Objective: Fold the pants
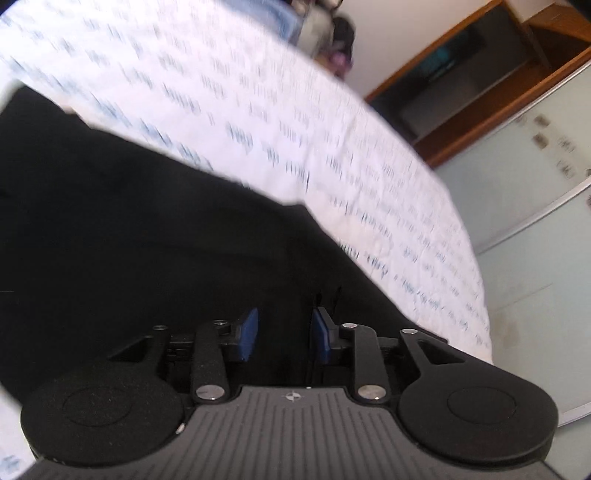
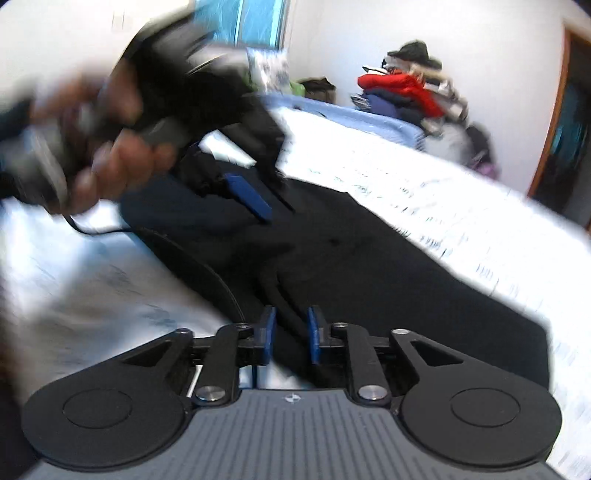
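Observation:
Black pants lie spread on a bed with a white patterned sheet. My left gripper is low over the black cloth, its blue pads apart with cloth between them; the view is blurred. In the right wrist view the pants run across the bed. My right gripper is over a thick edge of the pants, its blue pads apart around a fold of cloth. The left gripper shows there too, held by a hand above the pants, blurred.
A pile of clothes with a red jacket sits at the far end of the bed. A wooden shelf unit and a pale sliding door stand beyond the bed edge. A window is on the far wall.

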Demonstrator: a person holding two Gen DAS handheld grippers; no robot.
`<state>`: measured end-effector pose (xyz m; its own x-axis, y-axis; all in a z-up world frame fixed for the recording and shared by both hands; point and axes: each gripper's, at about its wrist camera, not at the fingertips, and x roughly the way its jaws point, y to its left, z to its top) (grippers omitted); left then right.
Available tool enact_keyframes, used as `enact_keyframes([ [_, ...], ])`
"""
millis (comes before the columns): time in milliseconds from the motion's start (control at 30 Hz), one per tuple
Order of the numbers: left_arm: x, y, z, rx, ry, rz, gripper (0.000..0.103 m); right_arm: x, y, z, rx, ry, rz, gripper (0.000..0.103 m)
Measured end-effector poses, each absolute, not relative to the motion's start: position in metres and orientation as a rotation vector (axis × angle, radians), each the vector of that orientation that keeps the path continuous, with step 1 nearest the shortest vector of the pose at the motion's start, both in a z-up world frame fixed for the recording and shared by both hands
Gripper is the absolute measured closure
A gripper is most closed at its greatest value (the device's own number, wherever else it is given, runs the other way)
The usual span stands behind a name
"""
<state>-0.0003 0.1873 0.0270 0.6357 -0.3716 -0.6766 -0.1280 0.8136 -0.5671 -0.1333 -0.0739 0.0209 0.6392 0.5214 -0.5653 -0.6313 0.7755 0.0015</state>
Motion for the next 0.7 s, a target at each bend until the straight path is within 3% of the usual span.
enact_keyframes([
  [33,-0.011,0.189,0.034,-0.616,0.859,-0.159,0.067,-0.132,-0.08,0.029,-0.115,0.585,0.668,0.067],
  [133,-0.035,0.179,0.05,-0.614,0.788,-0.2,0.065,-0.111,-0.128,0.047,0.094,0.585,0.584,0.02],
  [233,-0.039,0.143,0.053,-0.615,0.752,-0.326,0.057,-0.078,-0.161,0.058,0.213,0.591,0.472,0.019],
  [367,-0.024,0.088,0.036,-0.566,0.772,-0.426,0.056,-0.024,-0.197,0.045,0.553,0.685,0.437,0.019],
  [500,-0.012,0.066,-0.003,-0.539,0.916,-0.359,0.056,0.019,-0.225,0.006,0.944,0.769,0.492,0.019],
  [633,-0.021,0.084,-0.023,-0.61,0.913,-0.316,0.063,0.037,-0.228,-0.029,0.928,0.833,0.44,0.023],
  [700,-0.022,0.091,-0.03,-0.653,0.93,-0.282,0.079,0.028,-0.224,-0.025,0.863,0.818,0.45,0.024],
])
